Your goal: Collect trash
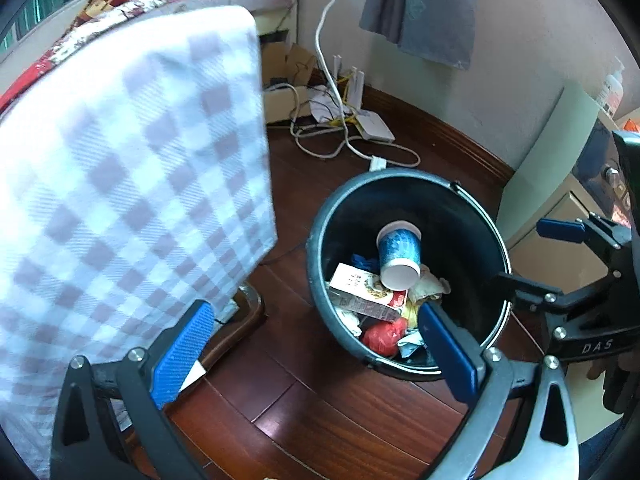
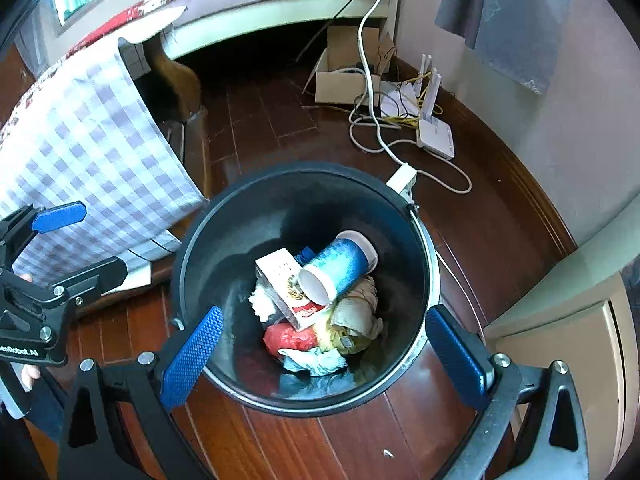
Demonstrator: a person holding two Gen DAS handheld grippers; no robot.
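**Mia:** From the left wrist view, we see our left gripper (image 1: 316,344) with its blue fingers (image 1: 182,354) far apart and nothing between them. The black bucket (image 1: 492,236) stands on the wood floor (image 1: 320,412) just ahead. The trash is inside it: a blue paper cup (image 1: 400,254) lies on top, tipped on its side, over a flat box (image 1: 366,294) and a red bag (image 1: 384,336).

**Ben:** We also see our right gripper (image 1: 524,256) over the far rim, spread open too. A checked cloth (image 1: 132,176) hangs close on our left side.

**Mia:** Now the right wrist view. The right gripper (image 2: 324,360) hangs right above the bucket (image 2: 200,248), fingers (image 2: 190,356) wide apart and empty. The cup (image 2: 340,266) rests on the box (image 2: 286,288), with crumpled paper (image 2: 360,316) and the red bag (image 2: 288,338) below.

**Ben:** The left gripper (image 2: 86,242) shows at the side, near the cloth (image 2: 84,148), open as well.

**Mia:** We think the trash is mostly in. What can go wrong?

**Ben:** The cup sits loose on top. If we bump the bucket, the cup can roll, or the bucket can tip and spill.

**Mia:** And white cables (image 2: 380,136) lie on the floor behind the bucket. If we drag the bucket that way, they can catch. Our left fingers can snag the cloth too.
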